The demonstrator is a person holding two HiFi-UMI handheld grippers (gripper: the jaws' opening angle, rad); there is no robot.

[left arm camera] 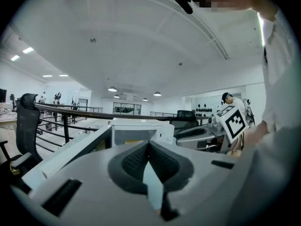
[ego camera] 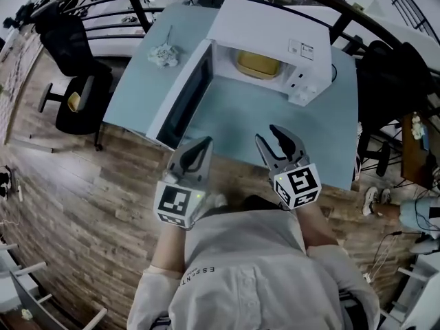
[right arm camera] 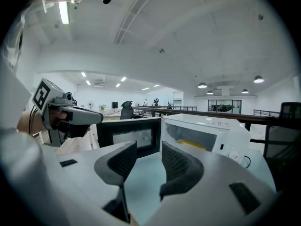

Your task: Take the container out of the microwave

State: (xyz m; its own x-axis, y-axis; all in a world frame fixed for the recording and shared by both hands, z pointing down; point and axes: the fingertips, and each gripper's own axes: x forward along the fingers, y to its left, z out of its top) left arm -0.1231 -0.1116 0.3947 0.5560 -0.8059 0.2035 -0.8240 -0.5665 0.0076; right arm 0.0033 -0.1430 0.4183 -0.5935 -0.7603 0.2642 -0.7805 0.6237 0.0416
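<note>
A white microwave (ego camera: 275, 33) stands on the light blue table (ego camera: 240, 122) with its door (ego camera: 182, 98) swung wide to the left. Inside the cavity sits a yellow container (ego camera: 259, 64), seen too in the right gripper view as the container (right arm camera: 193, 145). Both grippers hover over the table's near edge, well short of the microwave. My left gripper (ego camera: 199, 148) is shut and holds nothing; its pads meet at the tip (left arm camera: 148, 144). My right gripper (ego camera: 275, 140) is open, with only table between its fingers (right arm camera: 149, 150).
A crumpled pale object (ego camera: 163, 55) lies on the table left of the microwave. A black office chair (ego camera: 75, 81) stands on the wooden floor at the left, another chair (ego camera: 385, 74) at the right. A dark railing (ego camera: 137, 5) runs behind the table.
</note>
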